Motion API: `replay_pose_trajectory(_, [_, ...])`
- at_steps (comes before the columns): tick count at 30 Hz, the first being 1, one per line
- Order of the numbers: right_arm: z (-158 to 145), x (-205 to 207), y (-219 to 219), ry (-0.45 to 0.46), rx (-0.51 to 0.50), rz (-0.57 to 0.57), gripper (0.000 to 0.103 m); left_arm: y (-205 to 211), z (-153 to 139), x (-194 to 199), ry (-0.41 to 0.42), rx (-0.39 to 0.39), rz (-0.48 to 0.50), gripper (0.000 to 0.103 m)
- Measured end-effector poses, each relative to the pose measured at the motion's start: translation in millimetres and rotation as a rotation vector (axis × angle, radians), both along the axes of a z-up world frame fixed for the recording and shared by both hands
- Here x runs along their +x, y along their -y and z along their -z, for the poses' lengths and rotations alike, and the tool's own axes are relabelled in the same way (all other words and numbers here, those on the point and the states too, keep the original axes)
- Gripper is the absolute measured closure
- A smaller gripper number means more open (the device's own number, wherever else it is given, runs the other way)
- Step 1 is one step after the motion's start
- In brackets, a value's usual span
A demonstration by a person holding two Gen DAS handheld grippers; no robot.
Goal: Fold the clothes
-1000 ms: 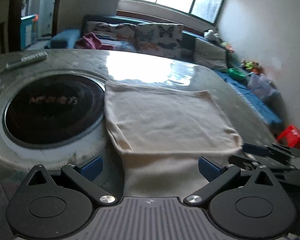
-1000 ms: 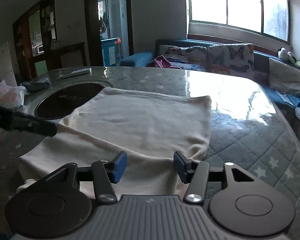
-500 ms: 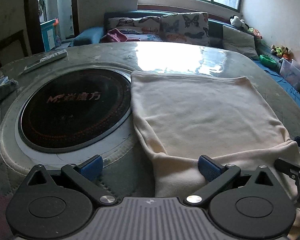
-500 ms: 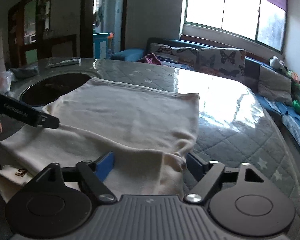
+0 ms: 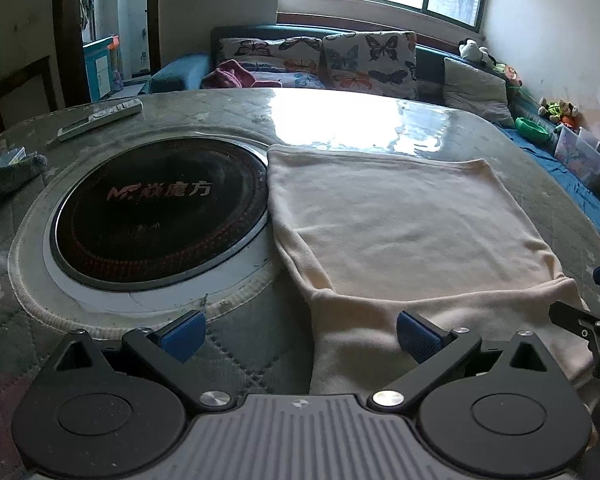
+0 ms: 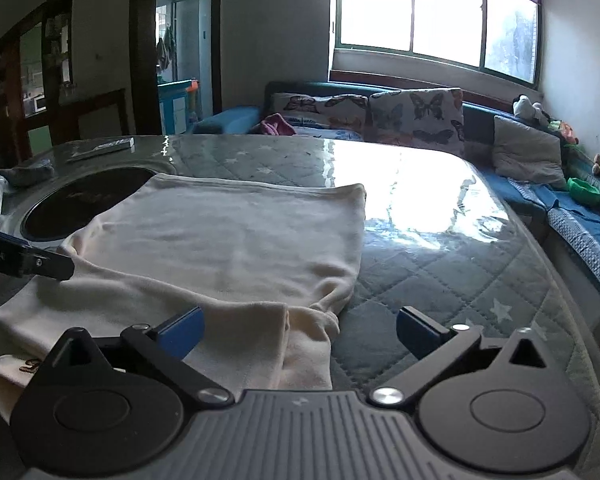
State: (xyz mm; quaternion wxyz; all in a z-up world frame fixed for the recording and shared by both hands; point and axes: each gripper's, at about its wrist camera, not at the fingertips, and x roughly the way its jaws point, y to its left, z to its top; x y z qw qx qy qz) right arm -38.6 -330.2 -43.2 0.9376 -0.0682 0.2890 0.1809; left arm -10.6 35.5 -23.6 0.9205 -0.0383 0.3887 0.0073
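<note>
A cream garment (image 5: 400, 232) lies folded flat on the quilted table (image 5: 364, 120), its near part hanging toward me. It also shows in the right wrist view (image 6: 236, 248). My left gripper (image 5: 298, 334) is open and empty, just above the garment's near left edge. My right gripper (image 6: 298, 330) is open and empty, over the garment's near right corner. The right gripper's fingers (image 5: 580, 320) show at the right edge of the left wrist view. A left finger (image 6: 24, 260) shows at the left of the right wrist view.
A round black induction hob (image 5: 156, 216) is set in the table left of the garment. A remote (image 5: 100, 118) and a grey cloth (image 5: 8, 174) lie at the far left. A sofa with butterfly cushions (image 5: 340, 60) stands behind the table.
Both grippers have drawn back toward the near edge. The right gripper's jaws have opened wider. The garment's near right corner now lies bunched on the table.
</note>
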Motion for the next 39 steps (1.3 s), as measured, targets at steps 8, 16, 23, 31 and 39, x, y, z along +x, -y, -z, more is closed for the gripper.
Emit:
replay_pose_trajectory(8, [-5.2, -14.5, -2.3, 0.021, -0.026, -0.015, 0.000, 5.5, 0.5, -13.4, -0.004, 0.027, 0.027, 0.000])
replay_pose_trajectory(16, [-3.7, -26.4, 4.8, 0.031, -0.099, 0.012, 0.000, 3.9, 5.3, -25.9, -0.015, 0.038, 0.035, 0.000])
replay_pose_trajectory(23, [-4.5, -38.8, 22.5, 0.023, -0.094, 0.051, 0.000, 7.0, -0.6, -47.3, 0.001, 0.048, 0.092, 0.000])
replay_pose_trajectory(31, [-15.7, -49.5, 20.1, 0.078, -0.116, 0.021, 0.000, 12.7, -5.9, -55.5, 0.021, 0.086, 0.119, 0.000])
replay_pose_trajectory(39, [-1.2, -42.8, 17.1, 0.039, -0.141, 0.023, 0.000, 21.9, 3.3, -55.7, -0.005, 0.133, 0.173, 0.000])
